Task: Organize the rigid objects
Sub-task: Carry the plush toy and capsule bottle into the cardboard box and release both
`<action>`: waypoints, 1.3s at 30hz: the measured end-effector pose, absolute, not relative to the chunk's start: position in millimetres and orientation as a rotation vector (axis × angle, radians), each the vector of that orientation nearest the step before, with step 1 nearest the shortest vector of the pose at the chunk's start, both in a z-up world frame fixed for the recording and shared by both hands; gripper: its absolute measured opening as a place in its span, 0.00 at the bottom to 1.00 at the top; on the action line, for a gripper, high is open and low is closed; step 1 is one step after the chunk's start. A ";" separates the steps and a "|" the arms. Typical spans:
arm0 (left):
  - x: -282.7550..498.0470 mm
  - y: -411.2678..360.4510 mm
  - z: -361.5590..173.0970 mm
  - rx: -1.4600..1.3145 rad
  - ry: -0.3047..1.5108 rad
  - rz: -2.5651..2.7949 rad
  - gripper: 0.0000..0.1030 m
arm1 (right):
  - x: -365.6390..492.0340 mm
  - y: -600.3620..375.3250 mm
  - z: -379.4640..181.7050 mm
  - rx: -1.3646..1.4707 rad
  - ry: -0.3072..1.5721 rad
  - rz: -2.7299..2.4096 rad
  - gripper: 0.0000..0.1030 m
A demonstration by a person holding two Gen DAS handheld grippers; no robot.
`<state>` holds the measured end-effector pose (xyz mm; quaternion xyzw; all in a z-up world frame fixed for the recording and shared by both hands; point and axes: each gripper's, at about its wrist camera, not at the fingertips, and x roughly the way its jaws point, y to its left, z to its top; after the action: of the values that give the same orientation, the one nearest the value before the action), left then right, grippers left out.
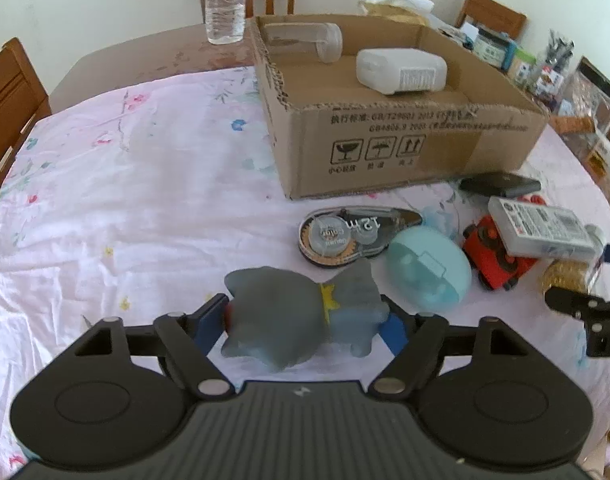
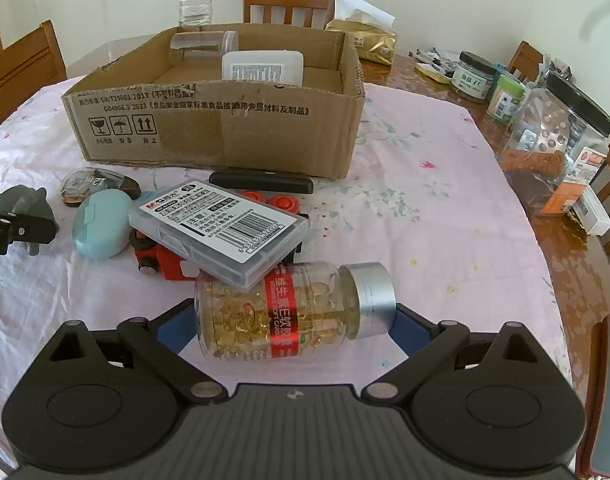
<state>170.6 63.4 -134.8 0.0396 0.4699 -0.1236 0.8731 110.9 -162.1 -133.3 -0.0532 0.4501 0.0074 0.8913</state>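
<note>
The grey toy (image 1: 301, 312) sat low at frame centre, pinched in your left gripper (image 1: 305, 326). Your right gripper (image 2: 293, 328) bracketed the capsule bottle (image 2: 289, 312) lying there, grip unclear. The cardboard box (image 1: 405, 136) waited above: you needed height over its near wall.

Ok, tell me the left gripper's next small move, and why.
Probably lift and carry forward to the cardboard box: the left gripper looks shut on the grey toy, and the box, already holding a white container, sits just ahead.

Matt corrugated cardboard box (image 2: 225, 136); brushed-metal cap (image 2: 371, 298).
</note>
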 end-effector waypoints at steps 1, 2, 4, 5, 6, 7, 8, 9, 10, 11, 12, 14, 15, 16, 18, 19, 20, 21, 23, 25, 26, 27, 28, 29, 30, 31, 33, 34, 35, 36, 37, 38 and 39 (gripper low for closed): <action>171.1 63.4 -135.1 0.078 0.983 -0.256 0.76 | 111.3 -161.8 -133.5 -0.112 0.936 0.013 0.98; 171.8 63.4 -135.7 0.073 0.987 -0.253 0.76 | 111.3 -161.3 -133.8 -0.115 0.936 0.010 0.98; 172.5 63.6 -136.6 0.065 0.992 -0.243 0.76 | 111.5 -160.7 -134.1 -0.115 0.933 0.006 0.98; 172.9 64.2 -137.1 0.054 0.995 -0.238 0.76 | 111.7 -160.7 -134.4 -0.112 0.931 0.003 0.98; 172.9 65.0 -137.0 0.042 0.996 -0.238 0.75 | 112.1 -160.5 -134.9 -0.111 0.931 0.001 0.98; 173.2 65.6 -136.7 0.032 0.996 -0.241 0.73 | 112.4 -160.5 -135.1 -0.113 0.930 -0.002 0.96; 173.3 65.9 -136.4 0.029 0.995 -0.239 0.73 | 112.0 -160.5 -134.8 -0.116 0.923 -0.006 0.95; 173.2 65.6 -136.3 0.033 0.996 -0.237 0.73 | 111.6 -161.2 -134.1 -0.115 0.917 -0.005 0.94; 173.3 65.4 -136.1 0.036 0.996 -0.236 0.73 | 111.4 -162.1 -133.3 -0.110 0.915 -0.003 0.94; 173.1 65.5 -135.7 0.036 0.997 -0.236 0.73 | 111.1 -162.9 -132.8 -0.106 0.914 -0.002 0.93; 172.9 65.6 -135.3 0.035 0.998 -0.238 0.72 | 110.5 -163.6 -132.6 -0.104 0.915 -0.002 0.93; 172.0 65.1 -133.7 0.037 0.997 -0.239 0.72 | 109.8 -164.2 -132.3 -0.108 0.917 0.002 0.93; 171.8 64.6 -133.1 0.041 0.998 -0.238 0.72 | 109.1 -164.6 -131.8 -0.108 0.918 0.001 0.93; 171.5 64.0 -132.3 0.045 1.000 -0.237 0.72 | 108.2 -165.7 -131.4 -0.107 0.920 0.002 0.93; 170.7 63.0 -130.5 0.051 1.003 -0.233 0.72 | 106.3 -167.6 -130.3 -0.106 0.922 0.004 0.93; 170.6 62.7 -129.5 0.051 1.004 -0.232 0.72 | 105.4 -168.7 -129.4 -0.107 0.923 0.005 0.93; 170.9 62.4 -128.2 0.048 1.006 -0.231 0.72 | 104.5 -170.2 -128.1 -0.109 0.925 0.005 0.93; 170.8 62.3 -126.7 0.047 1.005 -0.231 0.72 | 103.7 -171.7 -126.8 -0.110 0.925 0.003 0.93; 169.6 61.4 -123.1 0.053 1.000 -0.232 0.72 | 102.1 -175.0 -123.6 -0.113 0.925 0.002 0.93; 169.3 59.8 -119.9 0.062 0.999 -0.232 0.72 | 100.7 -179.1 -119.8 -0.115 0.923 -0.001 0.93; 169.4 59.2 -118.7 0.065 1.000 -0.234 0.72 | 100.2 -181.2 -117.4 -0.115 0.923 -0.002 0.93; 169.7 58.0 -116.6 0.071 1.003 -0.236 0.72 | 100.0 -183.6 -114.8 -0.114 0.924 -0.002 0.93; 169.8 57.2 -114.2 0.075 1.006 -0.237 0.72 | 99.7 -186.1 -111.8 -0.113 0.922 -0.003 0.93; 170.2 56.1 -111.2 0.078 1.008 -0.241 0.72 | 99.4 -188.2 -108.7 -0.114 0.920 -0.001 0.93; 170.4 54.9 -107.1 0.082 1.010 -0.247 0.72 | 99.4 -189.9 -105.4 -0.117 0.919 0.002 0.93; 170.4 53.9 -103.0 0.083 1.010 -0.252 0.72 | 99.6 -191.5 -101.4 -0.122 0.915 0.006 0.93; 170.8 51.9 -92.9 0.084 1.005 -0.264 0.72 | 100.9 -193.4 -92.7 -0.132 0.903 0.017 0.93; 171.1 50.7 -87.0 0.085 1.000 -0.269 0.72 | 101.7 -194.4 -88.0 -0.135 0.895 0.023 0.93; 171.9 49.2 -81.8 0.087 0.994 -0.272 0.72 | 103.4 -195.7 -82.7 -0.137 0.887 0.028 0.93; 172.5 48.0 -76.2 0.089 0.986 -0.277 0.72 | 105.5 -196.7 -77.8 -0.139 0.879 0.035 0.93; 173.3 46.7 -69.9 0.091 0.972 -0.286 0.72 | 107.3 -197.8 -72.9 -0.139 0.871 0.042 0.93; 174.5 45.6 -64.9 0.094 0.961 -0.292 0.72 | 109.8 -198.7 -67.2 -0.139 0.861 0.053 0.93; 176.6 43.8 -58.9 0.100 0.946 -0.297 0.72 | 111.9 -199.1 -62.3 -0.140 0.853 0.063 0.93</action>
<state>176.6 43.8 -58.9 0.0482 0.4538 -0.1426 0.8783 111.9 -199.1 -62.3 -0.0677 0.4134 0.0306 0.9075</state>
